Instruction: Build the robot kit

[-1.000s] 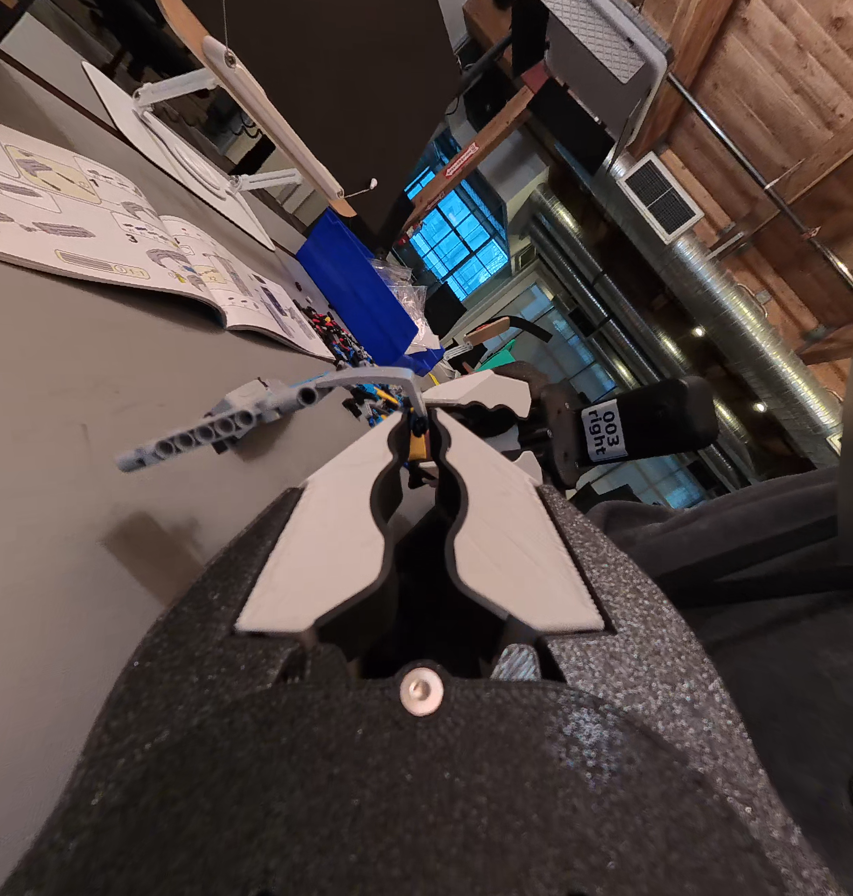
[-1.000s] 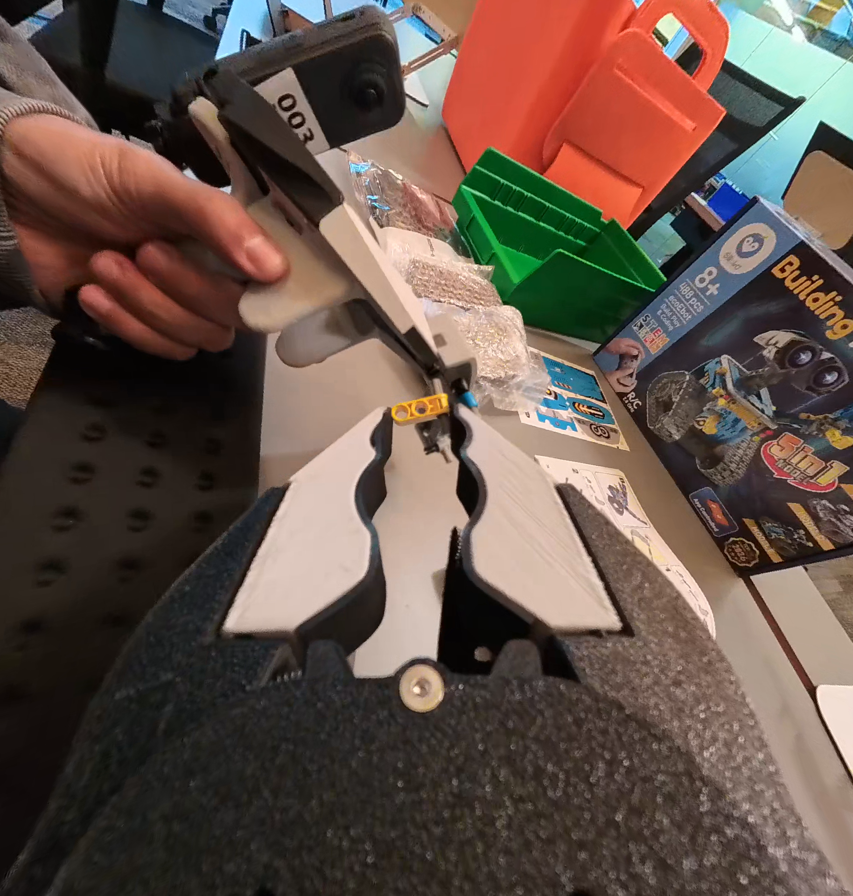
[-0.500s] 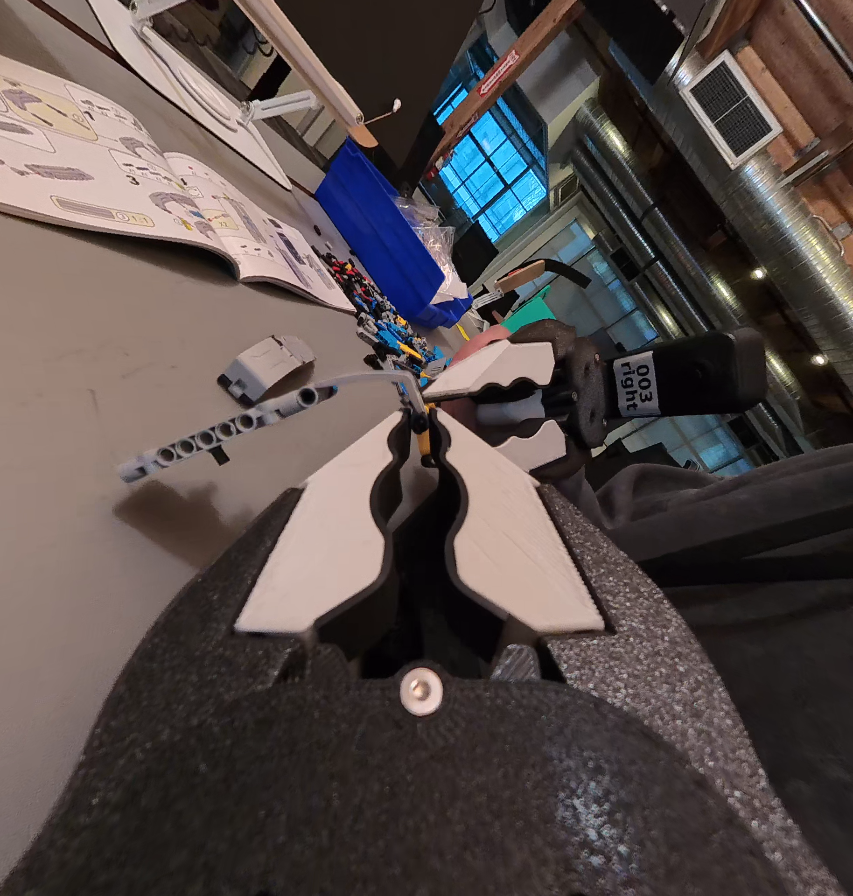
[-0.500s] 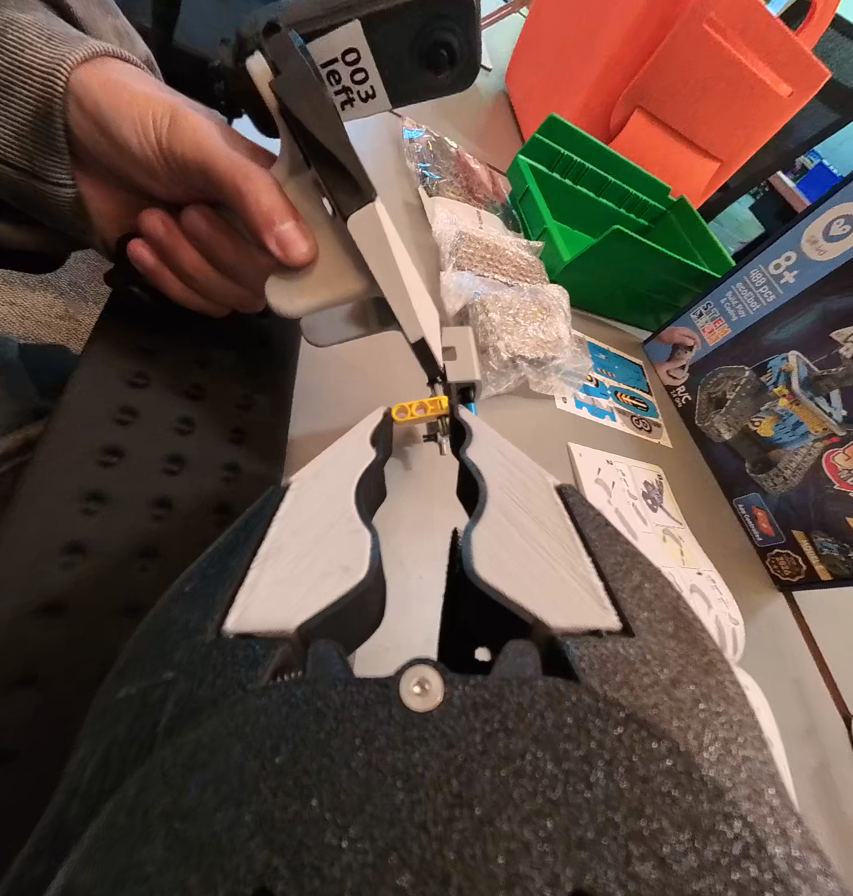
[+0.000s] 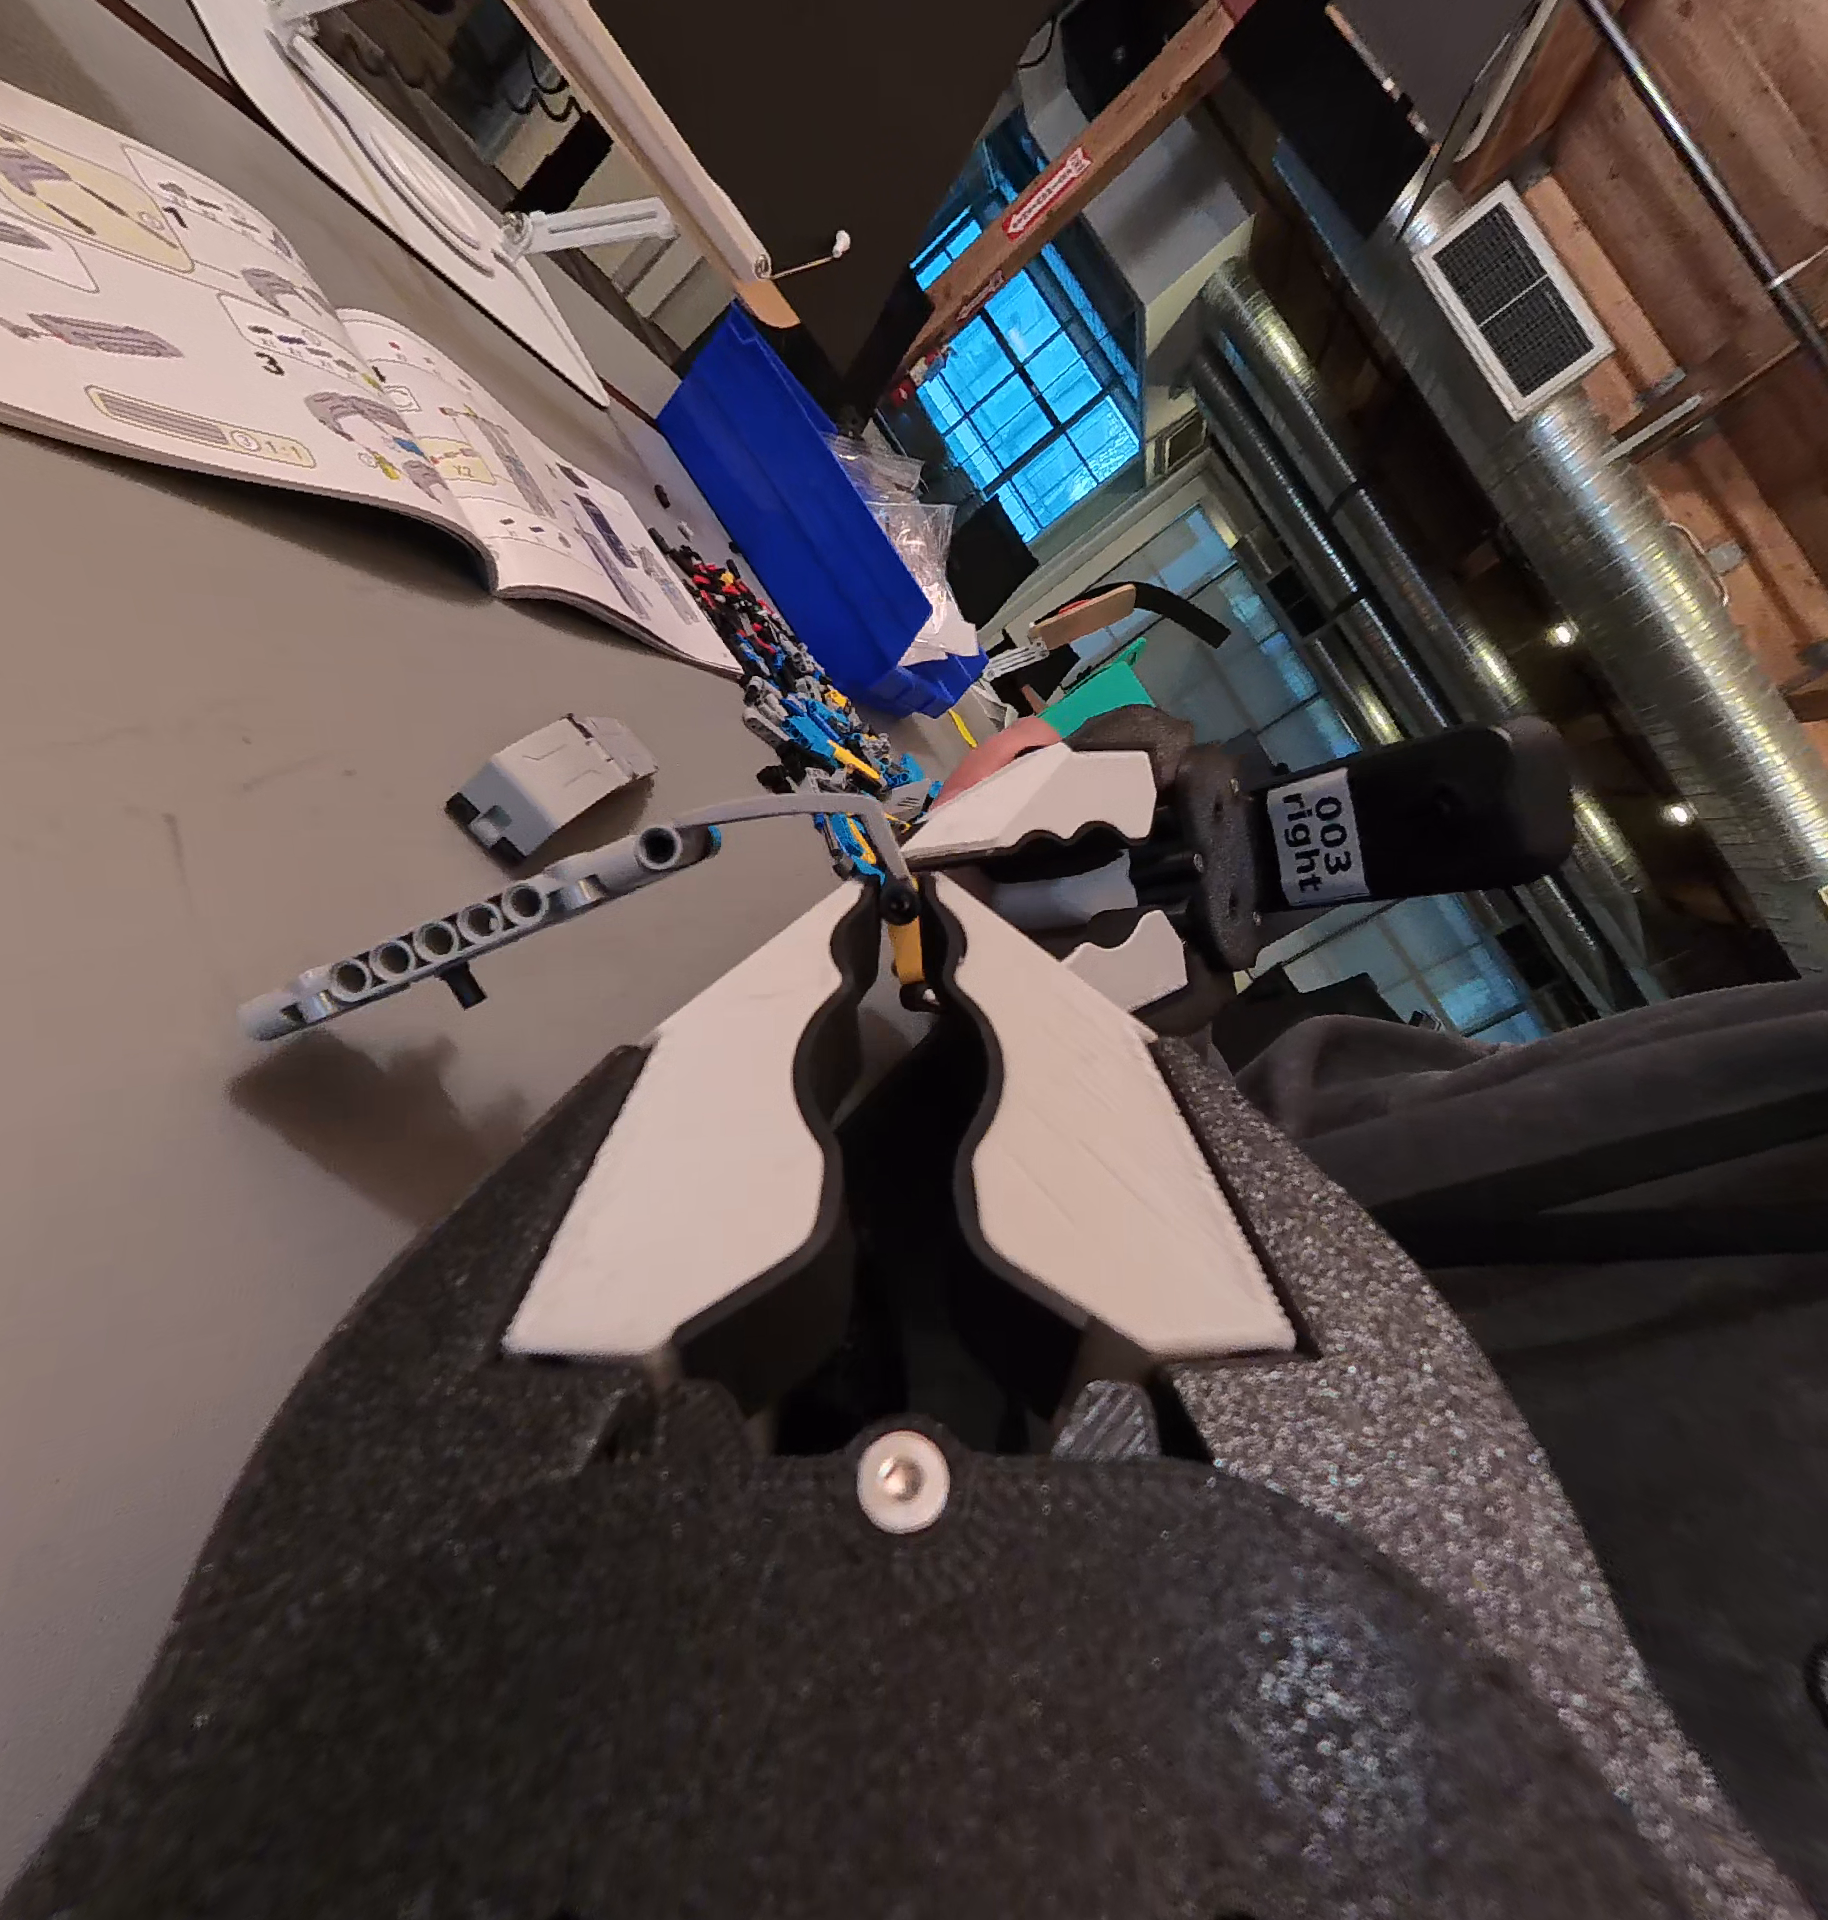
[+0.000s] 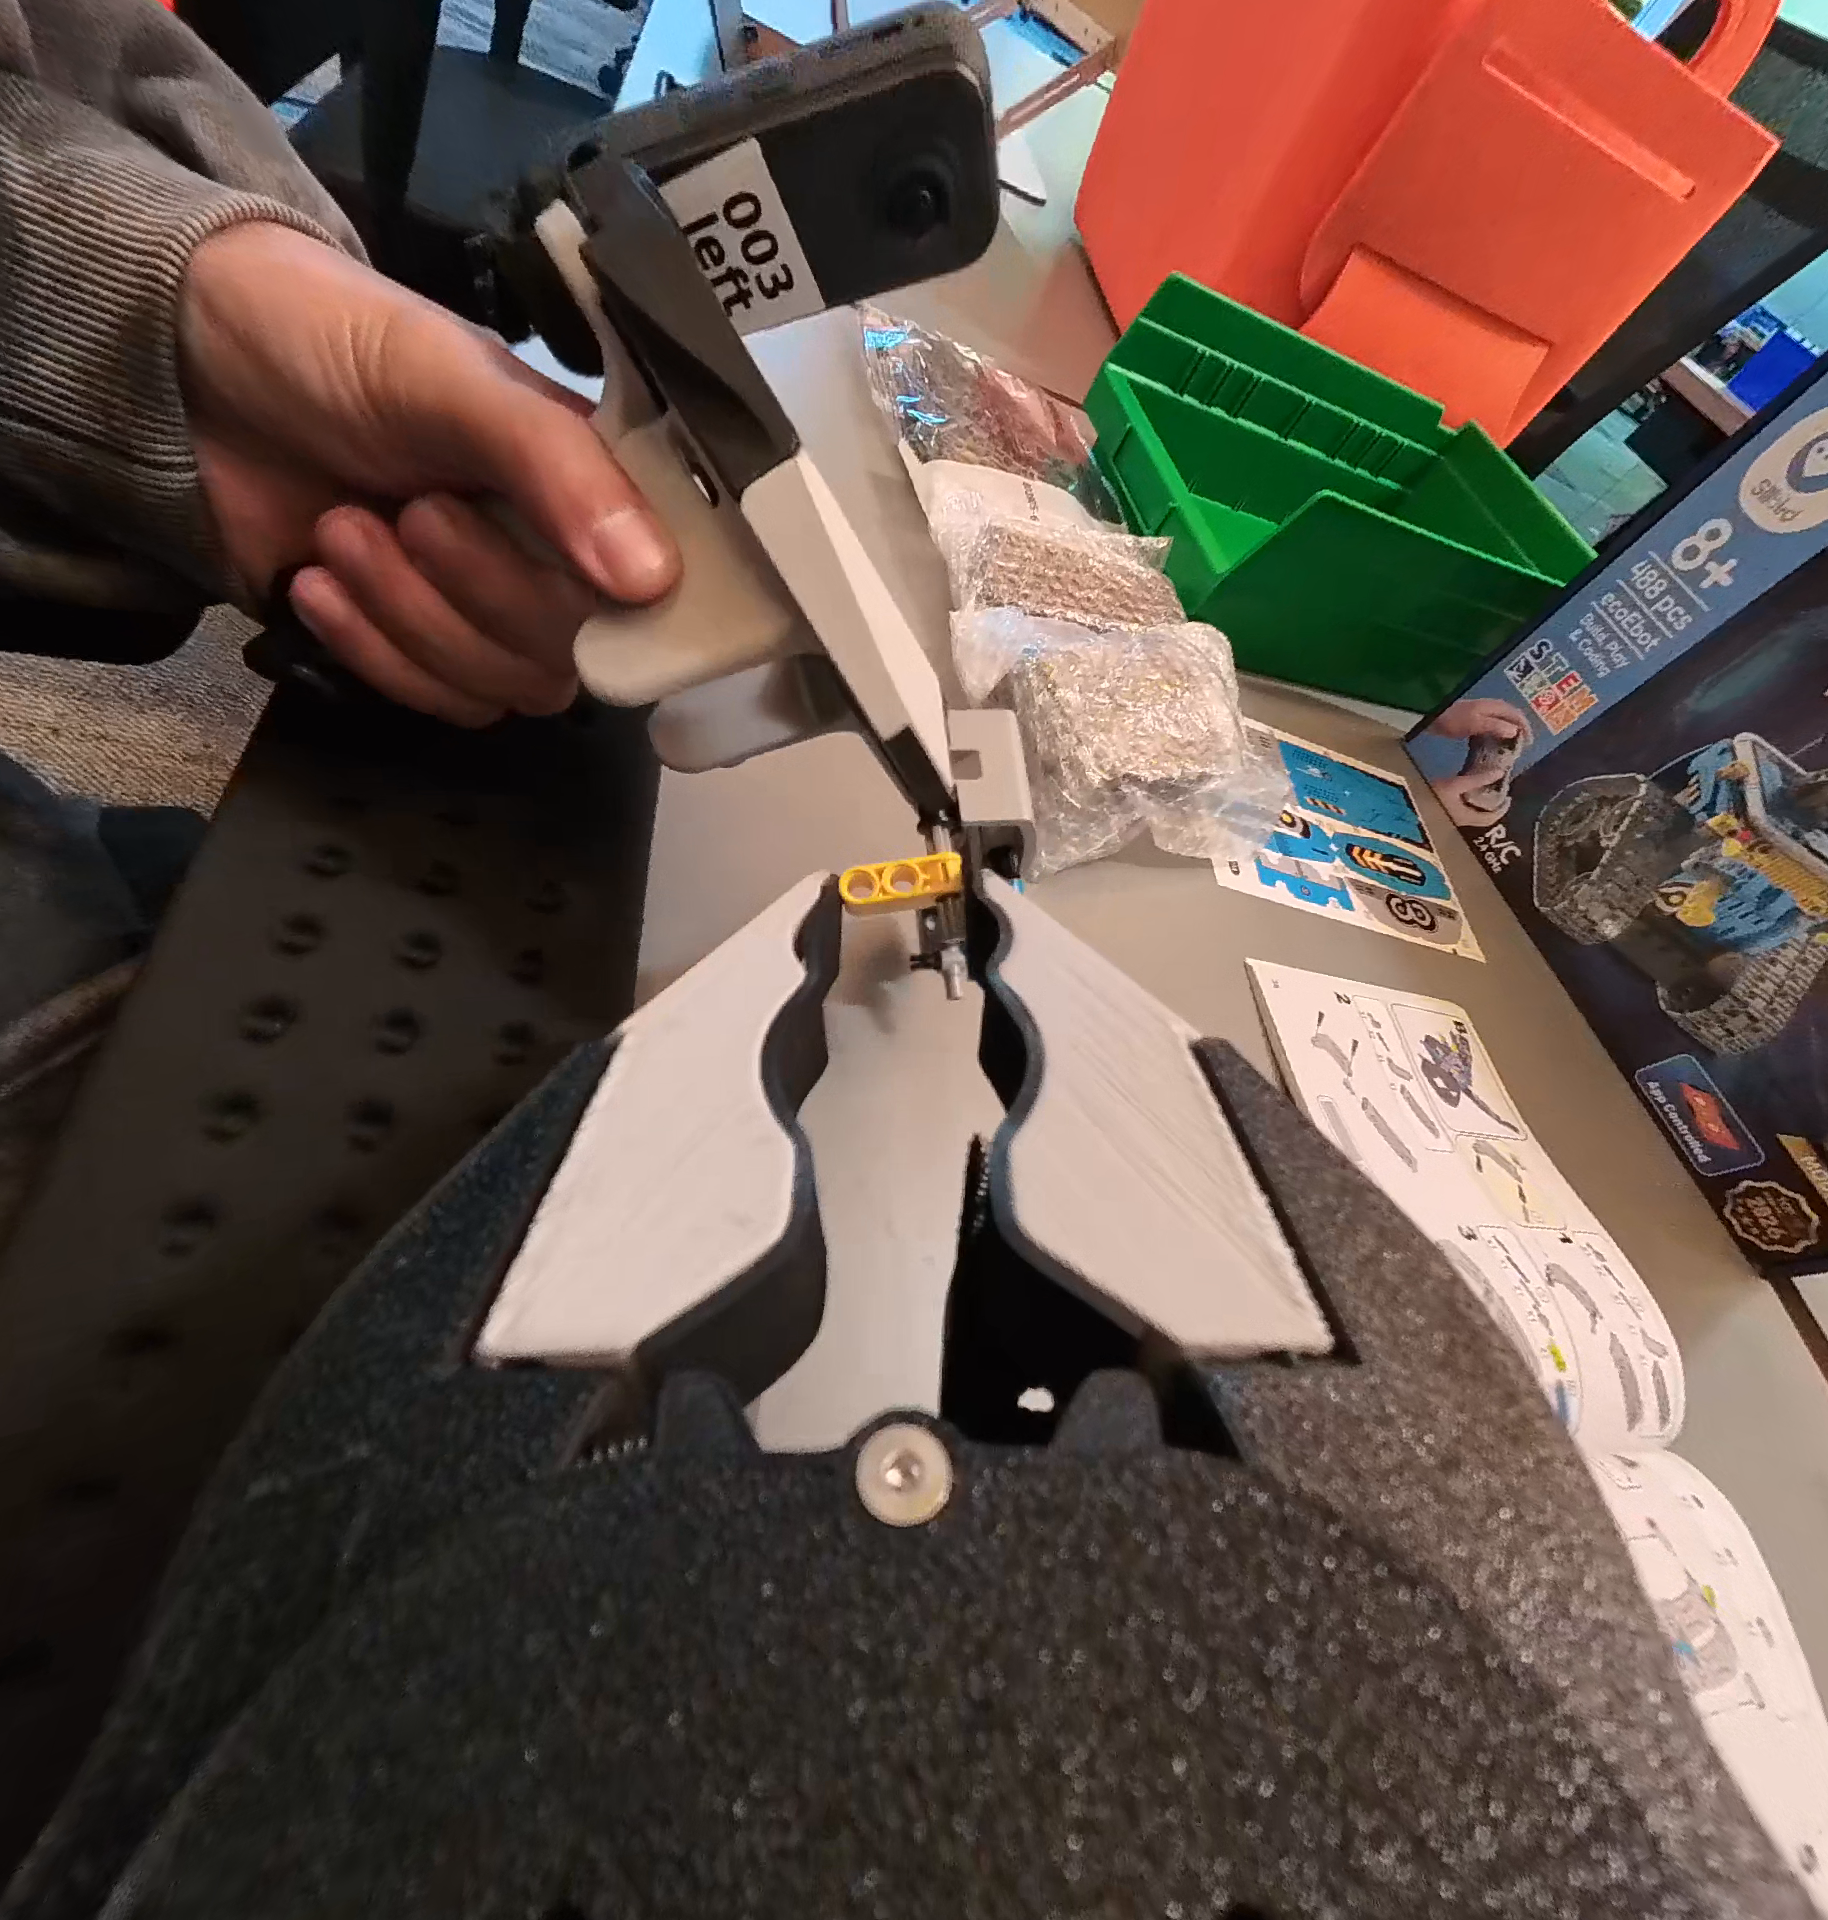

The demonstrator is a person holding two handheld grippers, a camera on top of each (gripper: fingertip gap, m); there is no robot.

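Two grippers meet tip to tip here. Our left gripper [image 5: 905, 914] is pinched narrow on a small yellow connector [image 5: 905, 951], part of a grey beam assembly [image 5: 453, 935] that juts out above the tabletop [image 5: 162, 727]. Our right gripper [image 6: 915, 904] has its fingers close together around the same connector and a thin axle [image 6: 946, 935]. Beyond, we see a grey curved panel [image 5: 551, 784] lying flat, an open instruction booklet [image 5: 266, 395], a pile of loose pieces [image 5: 785, 696] beside a blue bin [image 5: 796, 520], and on the other side a green bin [image 6: 1336, 530] and the kit box [image 6: 1699, 873].
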